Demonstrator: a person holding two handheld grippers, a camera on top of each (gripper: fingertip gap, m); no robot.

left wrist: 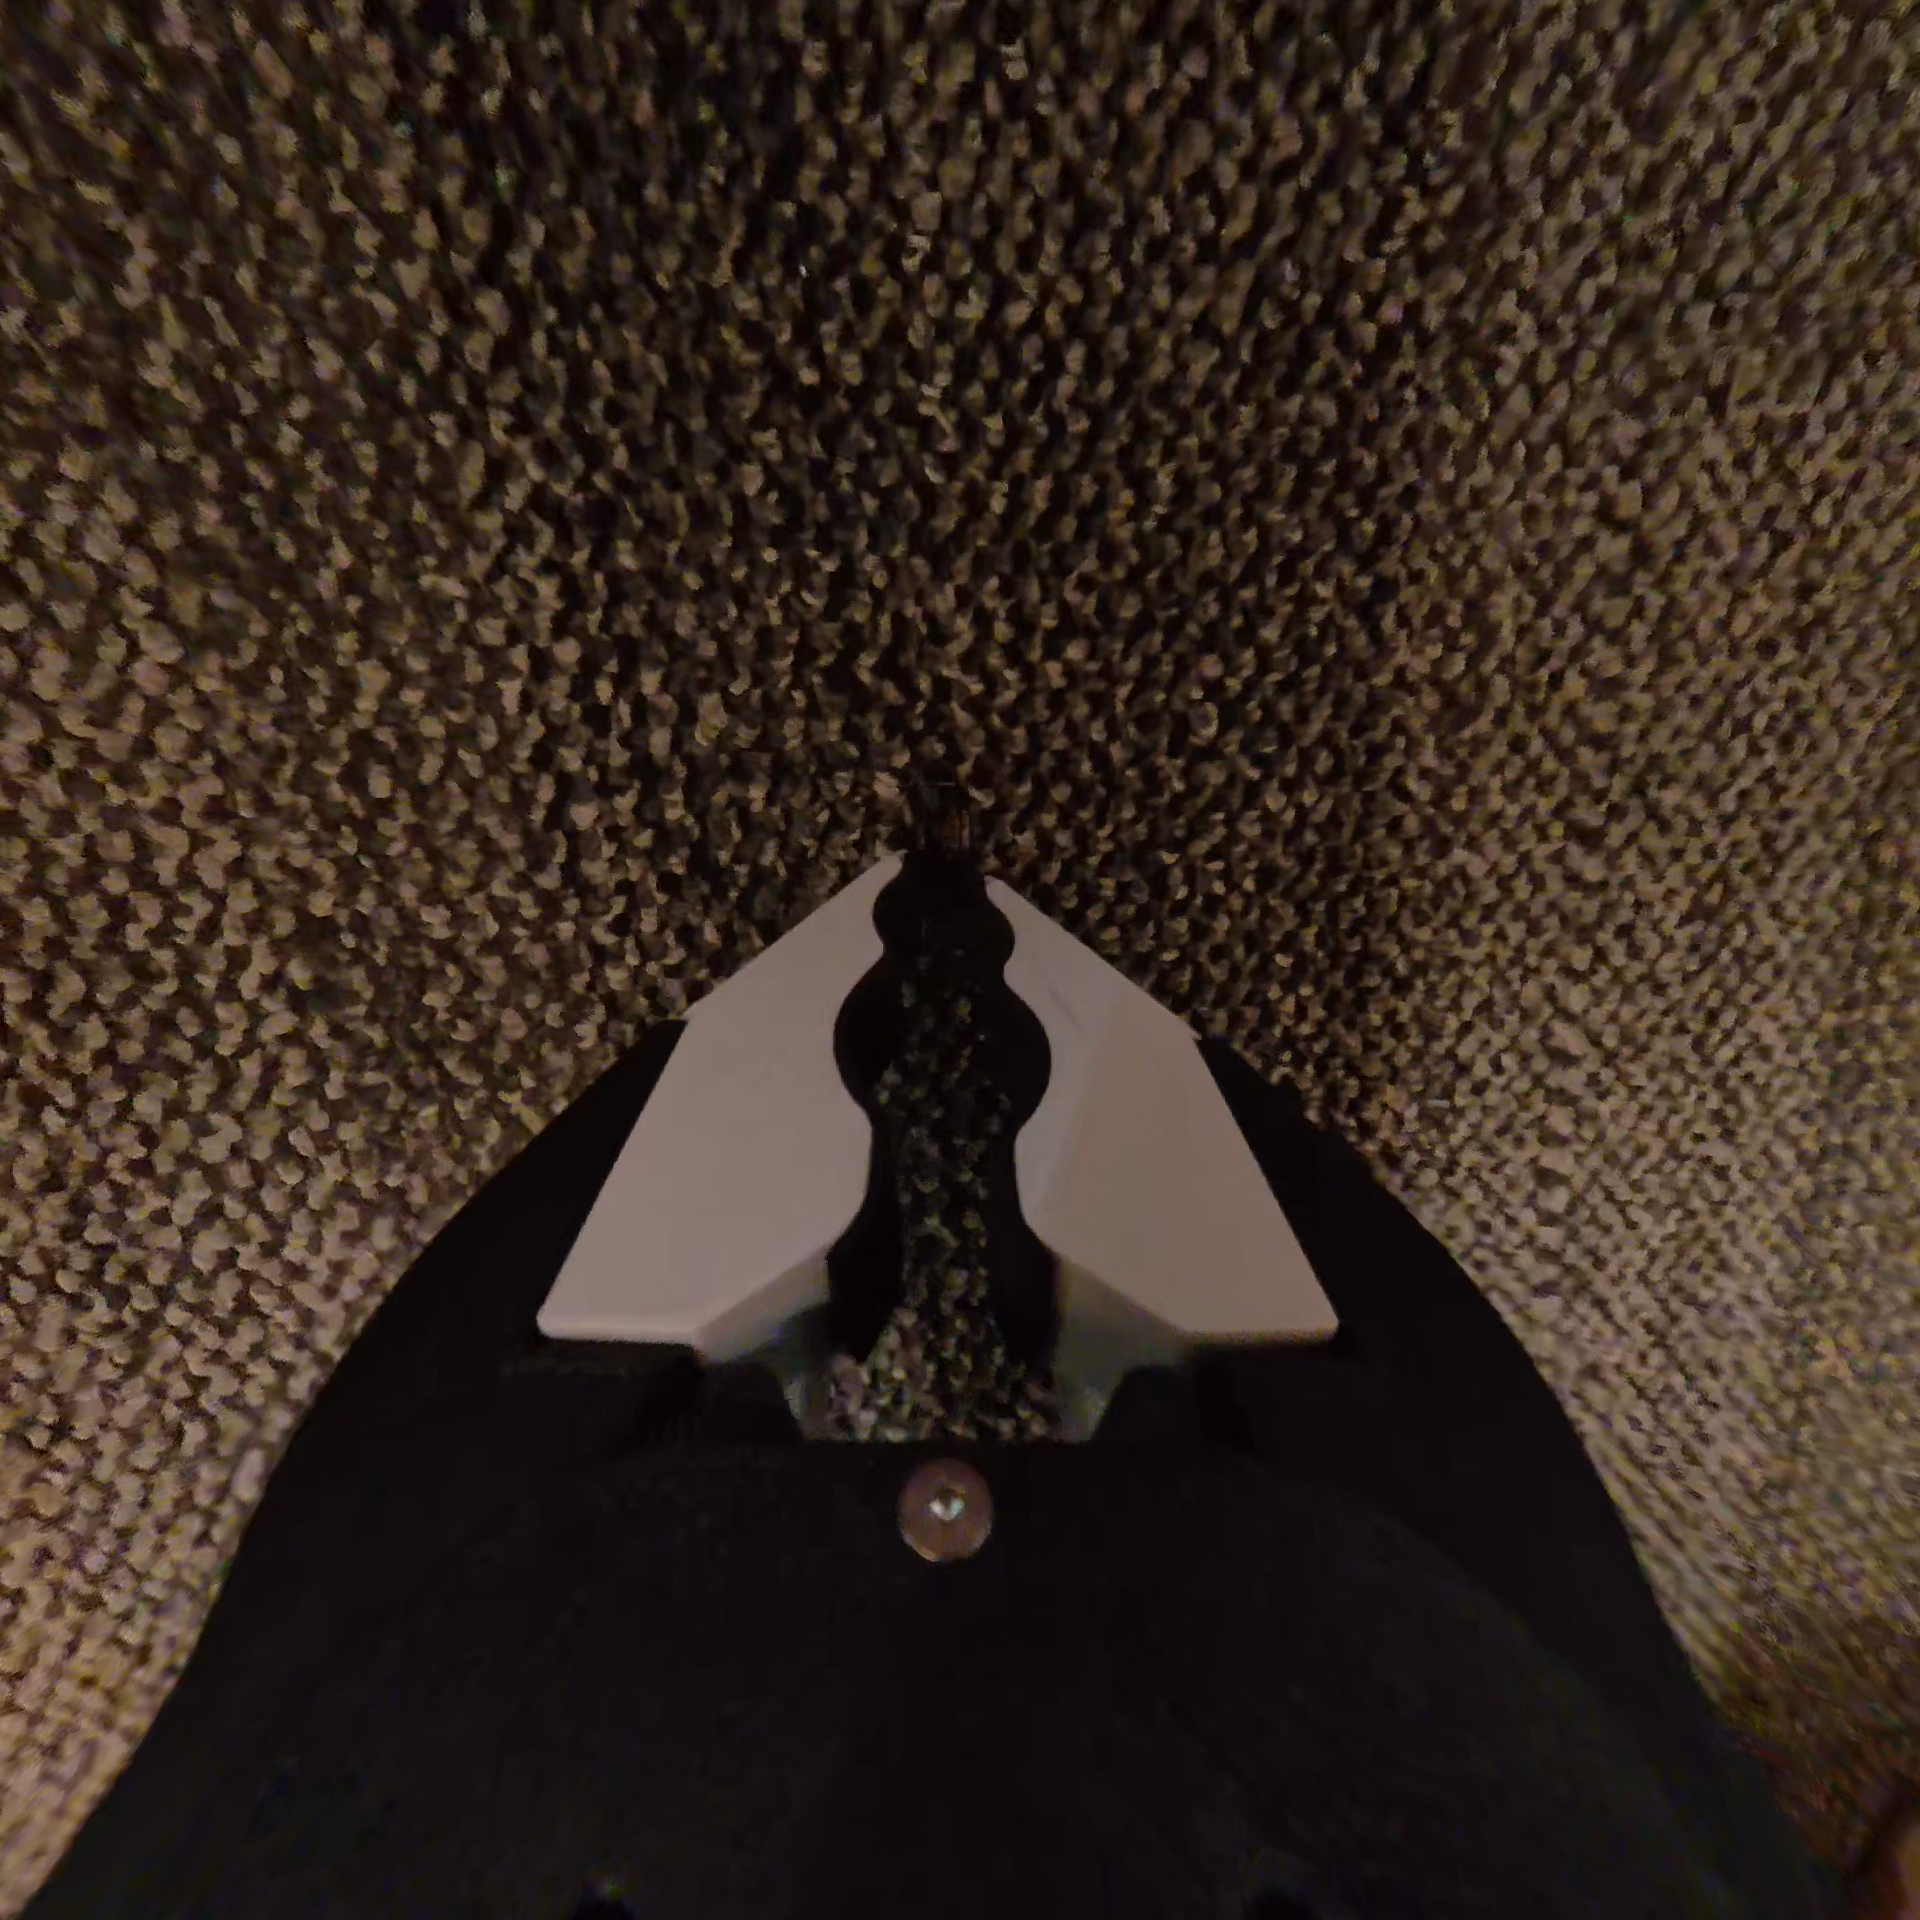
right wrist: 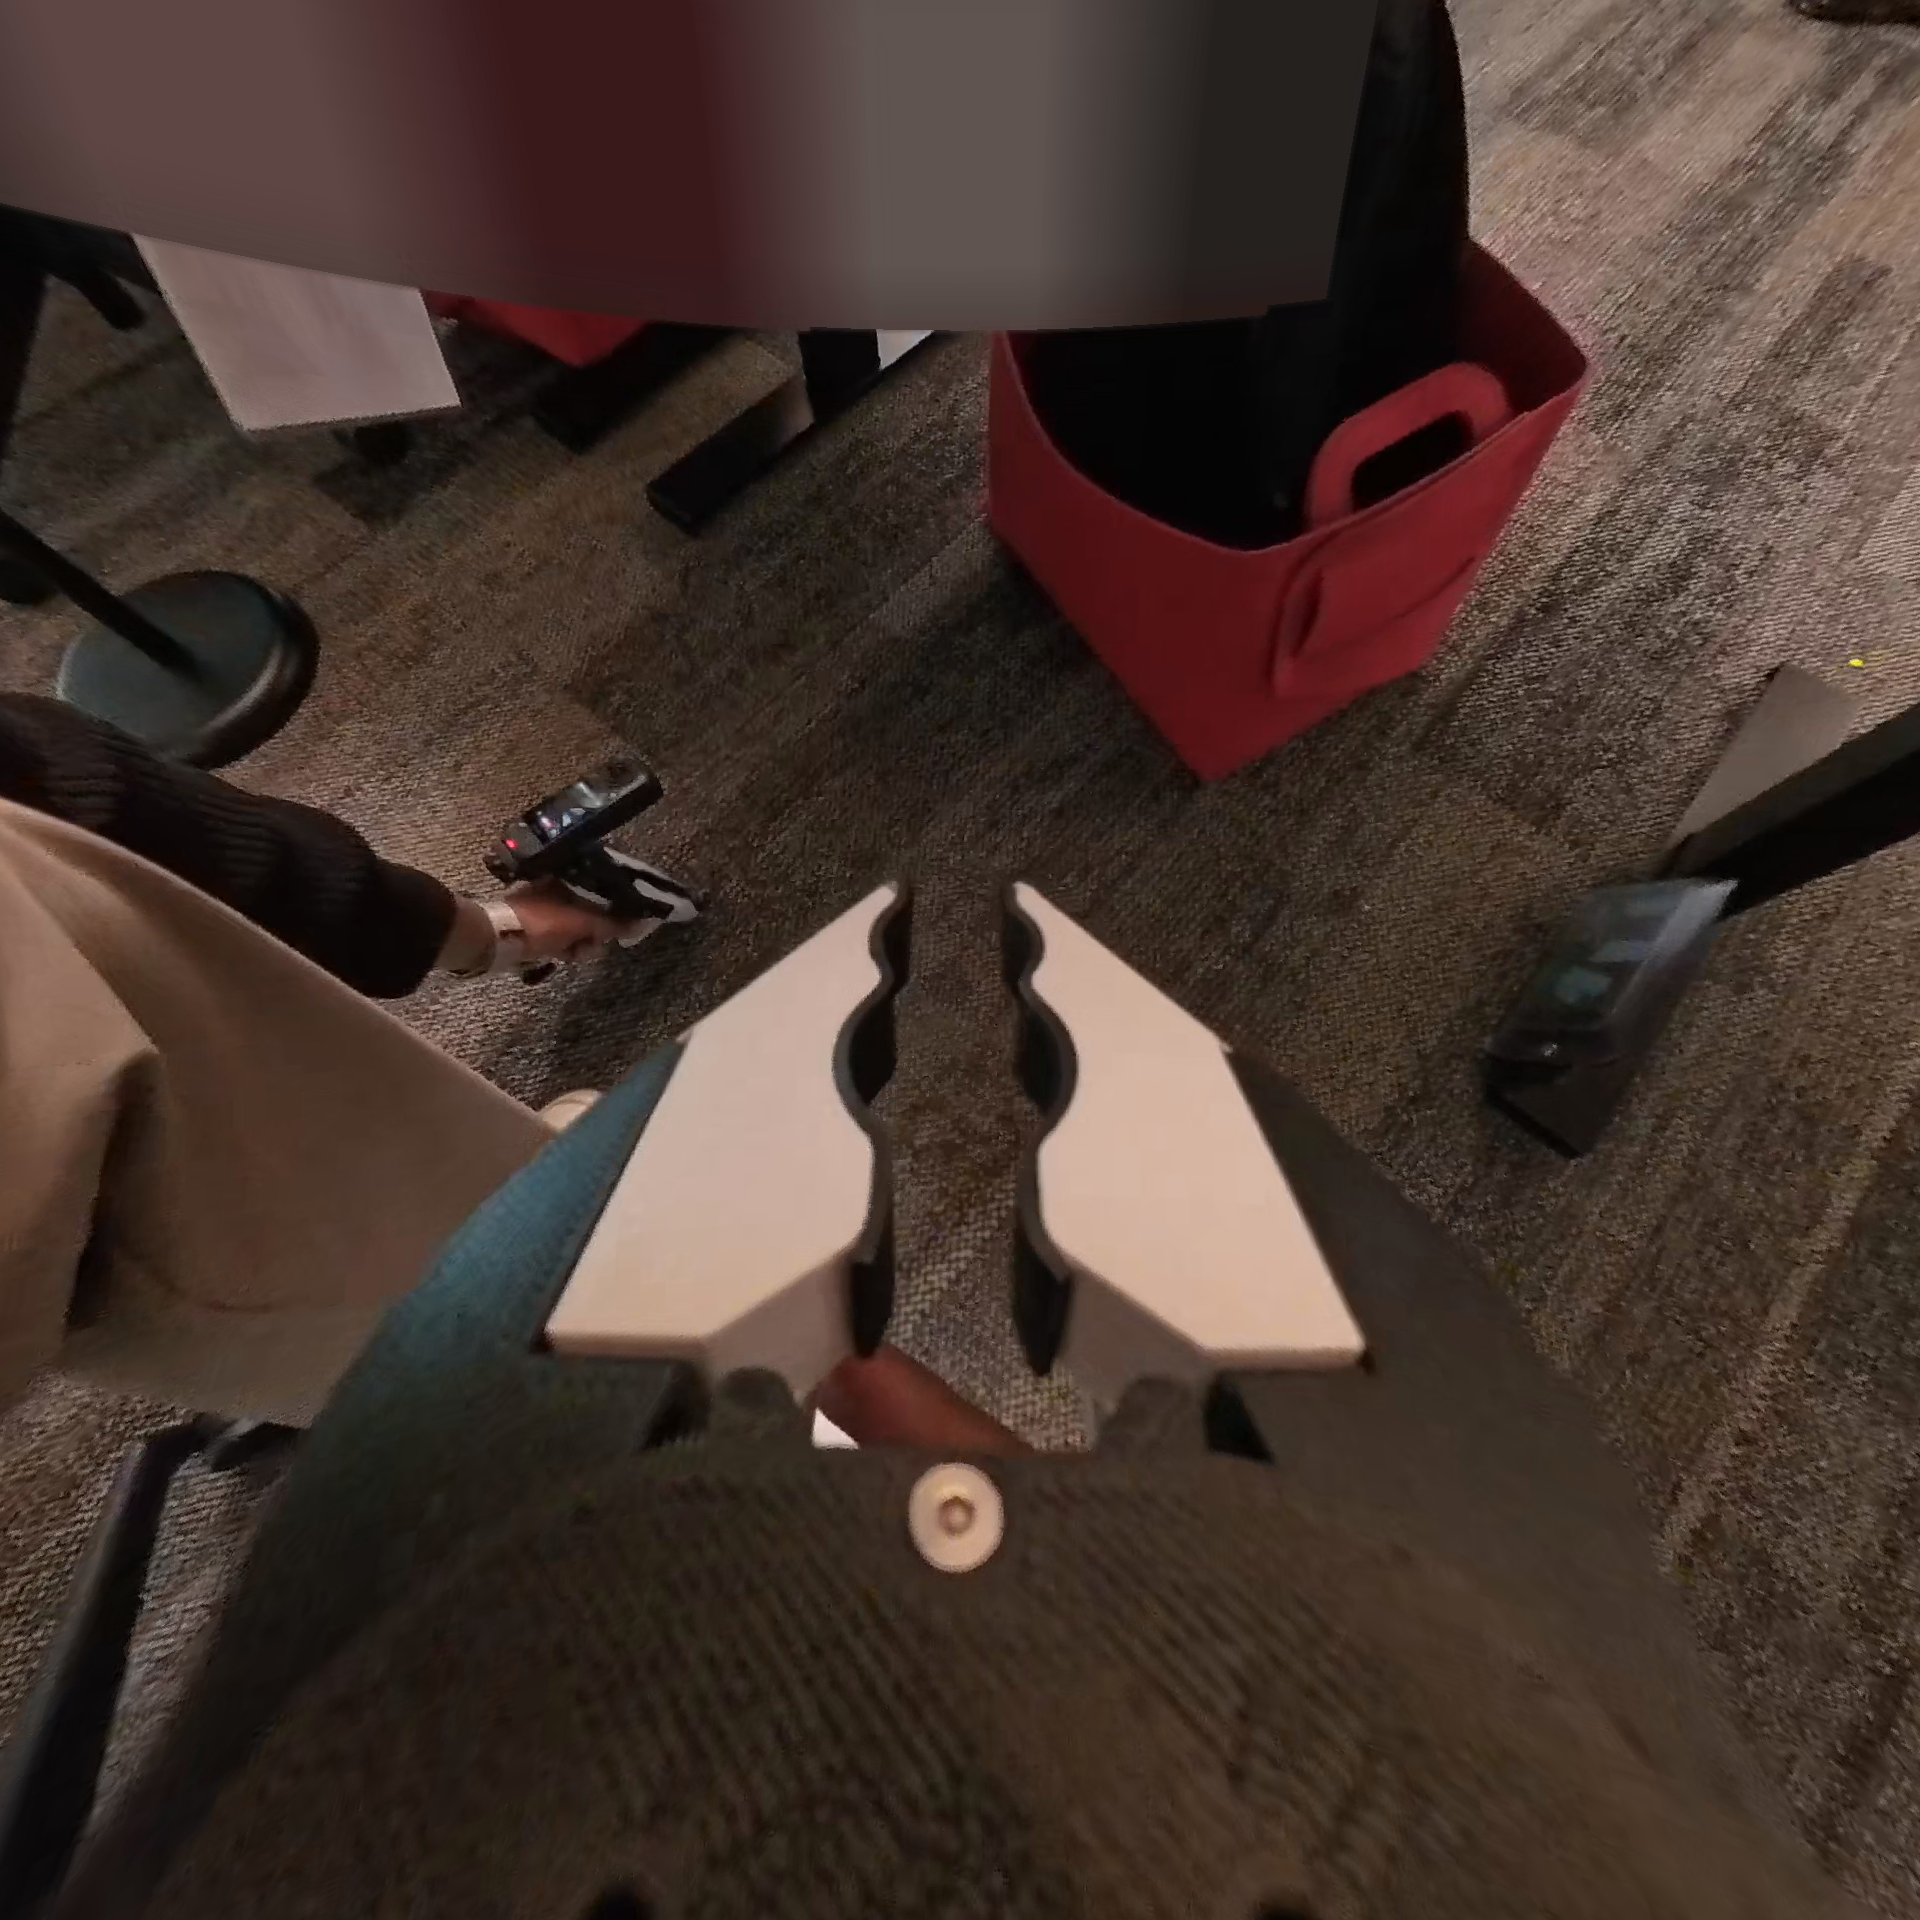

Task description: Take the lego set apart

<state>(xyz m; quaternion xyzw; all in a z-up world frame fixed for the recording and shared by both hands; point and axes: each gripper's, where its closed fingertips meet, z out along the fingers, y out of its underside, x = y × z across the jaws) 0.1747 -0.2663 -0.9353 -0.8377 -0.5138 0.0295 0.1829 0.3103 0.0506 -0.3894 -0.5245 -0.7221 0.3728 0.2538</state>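
No lego set shows in either view. In the left wrist view my left gripper (left wrist: pixel 940 862) points straight down, very close to speckled brown carpet (left wrist: pixel 935 468). Its white fingers (left wrist: pixel 727 1143) meet at the tips and hold nothing. In the right wrist view my right gripper (right wrist: pixel 956 899) hangs above grey carpet (right wrist: pixel 831 707) with its jaws a little apart and empty. The left gripper also shows in the right wrist view (right wrist: pixel 592 862), held low near the floor by a hand in a dark sleeve.
A red felt bin (right wrist: pixel 1278 582) with handles stands on the floor ahead to the right. A round black stand base (right wrist: pixel 187 655) is at the left, and a black device (right wrist: pixel 1590 997) at the right. Table legs and a hanging white sheet (right wrist: pixel 301 332) are behind. A tan trouser leg (right wrist: pixel 208 1091) is at the left. About 65 centimetres separates my left fingertips from my right.
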